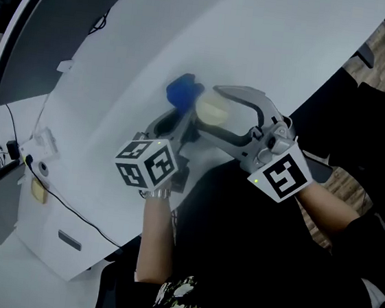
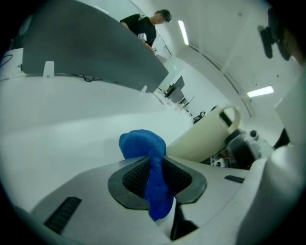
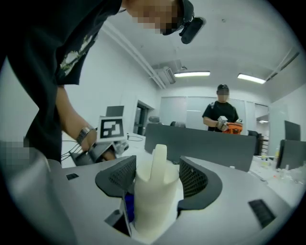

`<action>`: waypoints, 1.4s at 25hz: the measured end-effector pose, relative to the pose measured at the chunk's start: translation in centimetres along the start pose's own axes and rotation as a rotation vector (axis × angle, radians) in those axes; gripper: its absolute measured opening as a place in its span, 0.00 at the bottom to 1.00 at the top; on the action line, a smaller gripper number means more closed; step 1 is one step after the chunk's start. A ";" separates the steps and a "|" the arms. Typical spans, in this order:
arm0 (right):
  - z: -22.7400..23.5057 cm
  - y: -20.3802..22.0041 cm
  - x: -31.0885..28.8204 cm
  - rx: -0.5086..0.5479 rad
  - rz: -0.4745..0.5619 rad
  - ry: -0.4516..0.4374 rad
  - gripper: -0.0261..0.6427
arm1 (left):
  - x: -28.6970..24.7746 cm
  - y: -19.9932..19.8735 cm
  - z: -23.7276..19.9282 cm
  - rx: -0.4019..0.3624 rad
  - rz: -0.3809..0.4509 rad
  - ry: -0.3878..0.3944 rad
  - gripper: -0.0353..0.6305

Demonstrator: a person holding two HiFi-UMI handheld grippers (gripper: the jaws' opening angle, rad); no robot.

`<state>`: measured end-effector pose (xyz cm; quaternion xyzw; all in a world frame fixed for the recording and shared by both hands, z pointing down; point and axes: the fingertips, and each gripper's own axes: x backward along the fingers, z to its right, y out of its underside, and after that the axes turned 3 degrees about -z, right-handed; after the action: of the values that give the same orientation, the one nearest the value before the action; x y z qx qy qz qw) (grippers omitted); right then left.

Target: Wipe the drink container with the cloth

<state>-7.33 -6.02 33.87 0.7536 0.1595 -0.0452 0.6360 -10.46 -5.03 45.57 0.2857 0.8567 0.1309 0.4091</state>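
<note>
White worktop [image 1: 116, 93] fills my head view. My left claw [image 2: 155, 178] is clamped on a blue cloth [image 2: 142, 143]. My right claw [image 3: 158, 178] is clamped on a cream mug [image 3: 153, 206] near the worktop's front edge. The cloth sits just beside the mug, at its nine o'clock.

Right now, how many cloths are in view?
1. The blue cloth is pinched by the left gripper, beside the cream cup held by the right gripper. No other shows.
</note>
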 end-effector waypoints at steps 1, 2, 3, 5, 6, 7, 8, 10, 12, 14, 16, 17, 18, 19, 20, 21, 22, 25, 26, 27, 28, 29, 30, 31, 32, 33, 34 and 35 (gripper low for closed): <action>-0.2 0.1 0.2 0.029 -0.002 -0.085 0.44 | 1.2 -0.9 0.7 -0.001 0.030 0.029 0.17; -0.3 0.2 0.4 0.054 -0.010 -0.177 0.44 | 2.4 -1.9 1.6 0.000 0.058 0.068 0.17; -0.4 0.3 0.6 0.070 -0.024 -0.267 0.44 | 3.4 -2.8 2.6 0.001 0.082 0.112 0.17; -0.6 0.3 0.8 0.088 -0.059 -0.417 0.44 | 4.4 -4.1 4.6 0.007 0.111 0.197 0.17; -0.8 0.3 0.8 0.097 -0.076 -0.472 0.44 | 4.4 -4.4 5.4 0.008 0.118 0.228 0.17; -0.9 0.3 0.7 0.108 -0.094 -0.511 0.44 | 4.2 -4.6 5.9 0.007 0.122 0.244 0.17; -1.0 0.4 0.6 0.117 -0.109 -0.537 0.44 | 3.9 -4.7 6.1 0.004 0.123 0.242 0.17; -1.1 0.5 0.3 0.127 -0.125 -0.567 0.44 | 3.3 -4.5 5.3 -0.001 0.107 0.208 0.17; -1.5 0.4 0.1 0.134 -0.125 -0.584 0.44 | 2.4 -3.7 3.8 0.003 0.068 0.162 0.17; -1.8 0.2 0.0 0.132 -0.110 -0.588 0.44 | 1.0 -2.4 2.3 0.006 0.017 0.116 0.17; -1.7 0.2 0.0 0.123 -0.092 -0.586 0.44 | -0.7 -1.2 0.7 0.003 -0.038 0.073 0.17; -1.6 0.2 0.0 0.116 -0.088 -0.587 0.44 | -1.6 -0.6 0.0 -0.005 -0.068 0.044 0.17; -1.5 0.3 0.1 0.109 -0.088 -0.590 0.44 | -2.4 0.0 -0.8 -0.019 -0.099 0.011 0.16; -1.5 0.3 0.1 0.107 -0.091 -0.595 0.44 | -3.1 0.6 -1.5 -0.033 -0.129 -0.018 0.16; -1.6 0.3 0.1 0.109 -0.094 -0.599 0.44 | -3.7 1.1 -2.0 -0.039 -0.153 -0.035 0.16; -1.6 0.3 0.0 0.110 -0.093 -0.599 0.44 | -4.0 1.3 -2.4 -0.034 -0.166 -0.037 0.16; -1.5 0.3 -0.1 0.106 -0.091 -0.596 0.44 | -4.2 1.4 -2.5 -0.021 -0.168 -0.030 0.17; -1.2 0.3 0.0 0.063 -0.098 -0.560 0.44 | -4.1 1.5 -2.6 -0.002 -0.164 -0.027 0.17; -0.9 0.2 0.3 0.039 -0.096 -0.525 0.44 | -4.1 1.5 -2.6 0.000 -0.161 -0.032 0.17; -0.4 0.0 0.5 0.005 -0.082 -0.468 0.44 | -4.1 1.5 -2.6 0.003 -0.158 -0.034 0.17; 0.2 -0.3 0.9 -0.042 -0.055 -0.389 0.45 | -4.1 1.5 -2.6 0.008 -0.155 -0.034 0.17; 0.8 -0.7 1.1 -0.095 -0.015 -0.299 0.45 | -4.1 1.5 -2.5 0.014 -0.152 -0.032 0.17; 1.2 -1.0 1.3 -0.141 0.028 -0.214 0.45 | -4.2 1.5 -2.5 0.020 -0.149 -0.030 0.17; 1.3 -1.2 1.4 -0.166 0.059 -0.148 0.45 | -4.2 1.5 -2.5 0.023 -0.146 -0.030 0.17; 1.1 -1.2 1.2 -0.169 0.070 -0.100 0.45 | -4.2 1.5 -2.6 0.025 -0.144 -0.031 0.17; 0.8 -0.9 0.8 -0.163 0.061 -0.062 0.45 | -4.2 1.5 -2.6 0.026 -0.143 -0.033 0.17; 0.6 -0.5 0.2 -0.161 0.040 -0.024 0.45 | -4.2 1.5 -2.7 0.027 -0.142 -0.035 0.17; 0.6 -0.1 -0.3 -0.168 0.015 0.013 0.45 | -4.3 1.5 -2.7 0.031 -0.140 -0.036 0.17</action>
<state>-7.54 -6.61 33.72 0.6992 0.1611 -0.0221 0.6962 -9.83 -6.30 50.66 0.2336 0.8689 0.0836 0.4283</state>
